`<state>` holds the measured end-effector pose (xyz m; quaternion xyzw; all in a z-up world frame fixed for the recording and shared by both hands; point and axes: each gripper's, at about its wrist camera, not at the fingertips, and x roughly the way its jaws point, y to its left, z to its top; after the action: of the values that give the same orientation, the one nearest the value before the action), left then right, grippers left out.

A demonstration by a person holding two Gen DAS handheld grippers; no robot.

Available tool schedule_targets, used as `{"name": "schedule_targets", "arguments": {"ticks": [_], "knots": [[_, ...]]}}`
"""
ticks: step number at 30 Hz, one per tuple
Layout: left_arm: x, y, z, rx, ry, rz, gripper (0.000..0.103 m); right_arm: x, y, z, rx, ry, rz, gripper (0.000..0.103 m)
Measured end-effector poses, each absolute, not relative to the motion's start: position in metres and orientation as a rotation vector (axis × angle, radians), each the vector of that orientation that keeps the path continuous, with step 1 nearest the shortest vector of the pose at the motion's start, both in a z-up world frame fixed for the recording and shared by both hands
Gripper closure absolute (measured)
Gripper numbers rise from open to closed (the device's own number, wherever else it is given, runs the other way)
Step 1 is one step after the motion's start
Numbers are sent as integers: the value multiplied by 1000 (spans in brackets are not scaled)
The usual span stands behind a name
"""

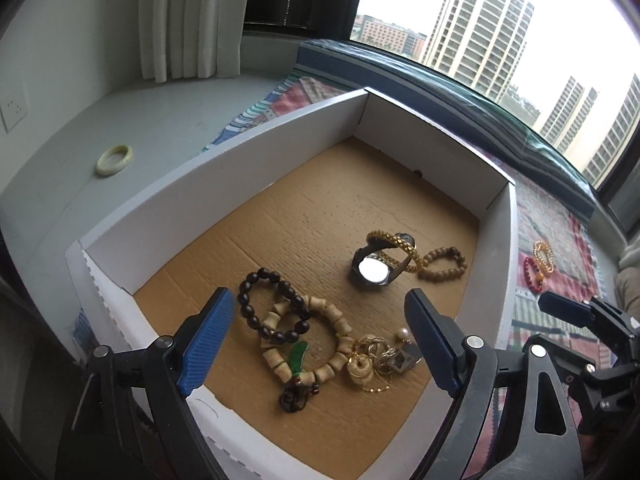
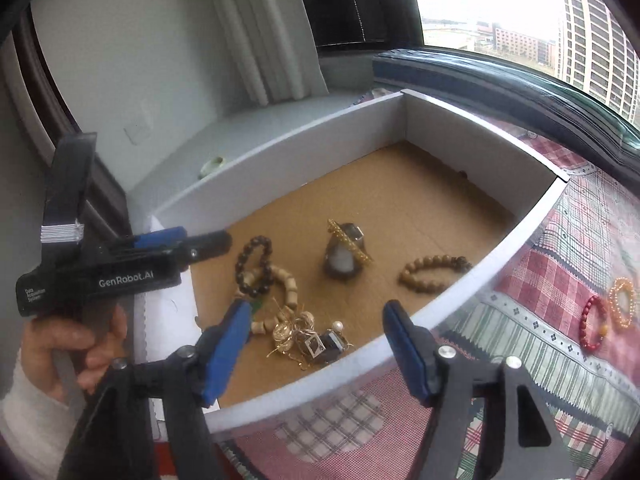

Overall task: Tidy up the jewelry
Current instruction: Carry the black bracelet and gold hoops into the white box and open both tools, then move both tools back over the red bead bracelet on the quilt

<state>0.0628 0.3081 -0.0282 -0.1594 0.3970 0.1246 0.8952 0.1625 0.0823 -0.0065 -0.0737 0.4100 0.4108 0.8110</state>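
Note:
A white cardboard box (image 1: 224,164) with a brown floor holds jewelry: a dark bead bracelet (image 1: 268,308), a bamboo bead bracelet (image 1: 332,344), a gold tangle of earrings (image 1: 376,360), a watch with a gold chain (image 1: 376,268) and a tan bead bracelet (image 1: 444,264). My left gripper (image 1: 320,340) is open and empty above the box's near edge. My right gripper (image 2: 316,352) is open and empty over the gold tangle (image 2: 304,336). A red bracelet (image 2: 592,328) and a gold bracelet (image 2: 622,304) lie on the quilt outside the box. A pale jade bangle (image 1: 115,159) lies on the sill.
The box sits on a patchwork quilt (image 2: 540,280) on a window ledge. A window (image 1: 500,20) is behind, a white curtain (image 1: 188,20) at the back left. The left gripper (image 2: 208,244) shows in the right wrist view, held by a hand (image 2: 72,344).

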Motion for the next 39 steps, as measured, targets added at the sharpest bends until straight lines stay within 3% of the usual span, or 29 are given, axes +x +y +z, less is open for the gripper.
{"name": "schedule_targets", "arguments": {"ticks": [8, 22, 30, 39], "knots": [[43, 227, -6, -270, 770, 139, 12, 145, 4, -20, -273, 724, 663, 25], [74, 66, -29, -104, 867, -157, 6, 150, -202, -102, -92, 830, 173, 25], [82, 43, -49, -75, 925, -160, 6, 161, -261, -104, 21, 823, 56, 25], [107, 22, -68, -61, 978, -170, 7, 170, -261, -102, 19, 810, 82, 25]]}}
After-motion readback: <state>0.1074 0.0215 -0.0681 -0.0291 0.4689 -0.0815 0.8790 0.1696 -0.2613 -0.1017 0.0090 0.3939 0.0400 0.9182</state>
